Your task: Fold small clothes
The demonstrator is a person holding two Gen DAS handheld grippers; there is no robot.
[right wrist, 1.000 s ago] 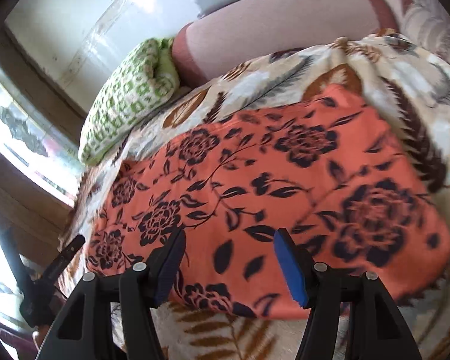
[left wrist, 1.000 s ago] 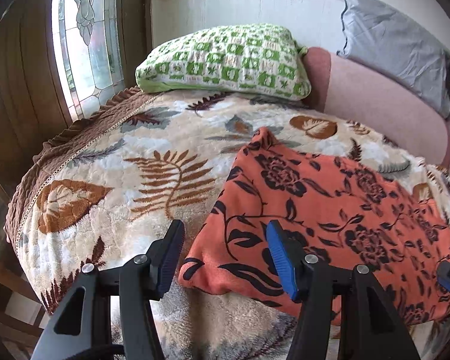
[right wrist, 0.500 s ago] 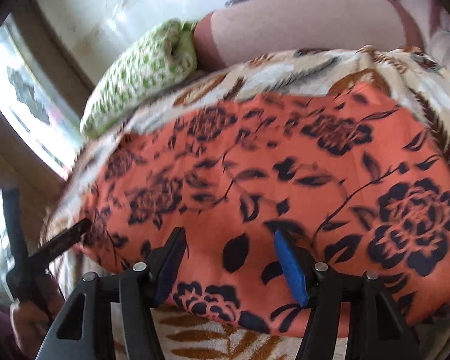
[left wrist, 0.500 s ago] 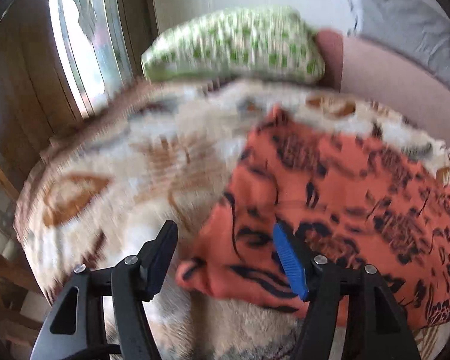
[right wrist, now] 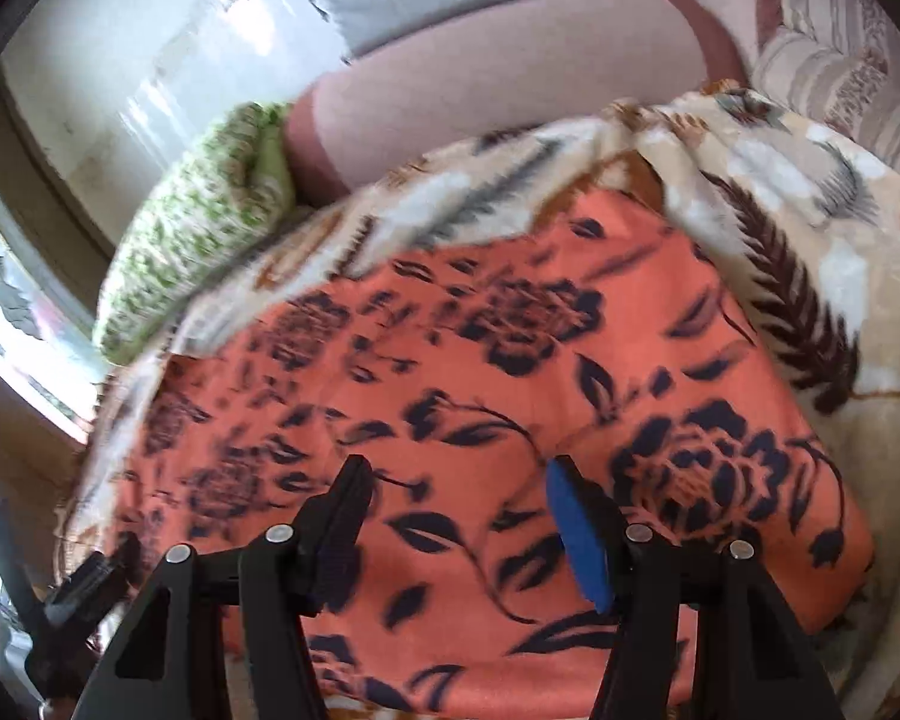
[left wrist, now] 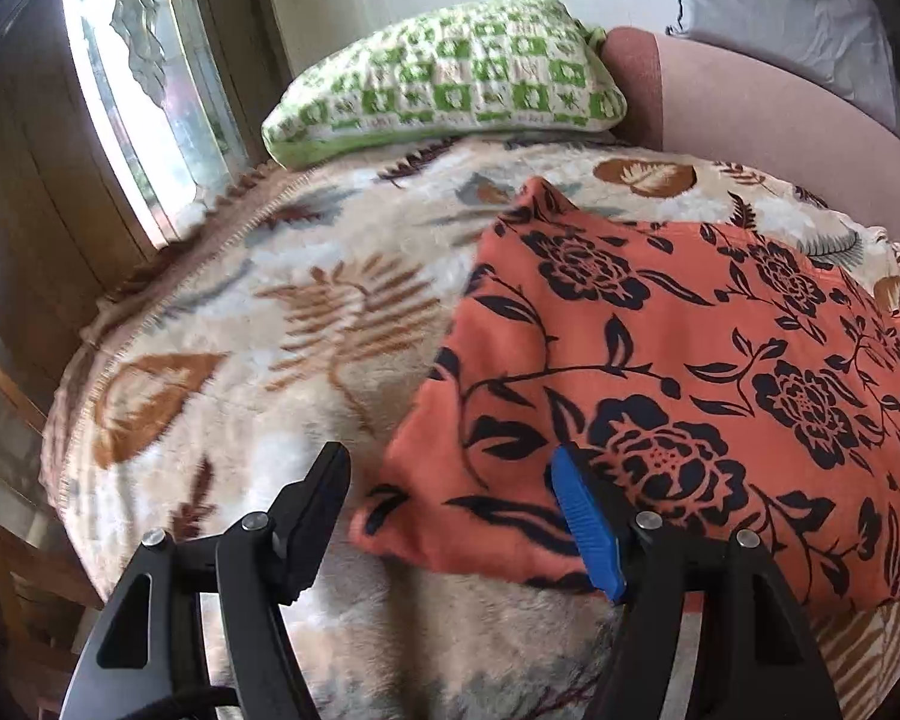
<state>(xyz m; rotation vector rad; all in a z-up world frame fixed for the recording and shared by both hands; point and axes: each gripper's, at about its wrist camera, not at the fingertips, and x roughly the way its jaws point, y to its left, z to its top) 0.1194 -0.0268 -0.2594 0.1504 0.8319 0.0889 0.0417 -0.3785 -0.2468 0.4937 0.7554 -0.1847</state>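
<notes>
Nearest the left wrist camera, the left gripper (left wrist: 450, 498) has its fingers spread wide; they have just been opening further. The near left corner of the orange floral garment (left wrist: 660, 396) lies in the gap between them, untouched by either pad as far as can be seen. Nearest the right wrist camera, the right gripper (right wrist: 453, 510) has its fingers apart above the middle of the garment's near portion, gripping nothing; whether the tips touch the cloth cannot be told.

The garment lies spread flat on the leaf-patterned blanket (left wrist: 258, 360), its near hem close to the blanket's front edge. Its far left corner stands up in a small peak.

Beyond the blanket, a green-and-white crocheted pillow (left wrist: 450, 84) rests beside a pink bolster (left wrist: 780, 114). A grey pillow (left wrist: 780, 6) leans behind the bolster. At far left stands a patterned-glass window (left wrist: 144, 78).
</notes>
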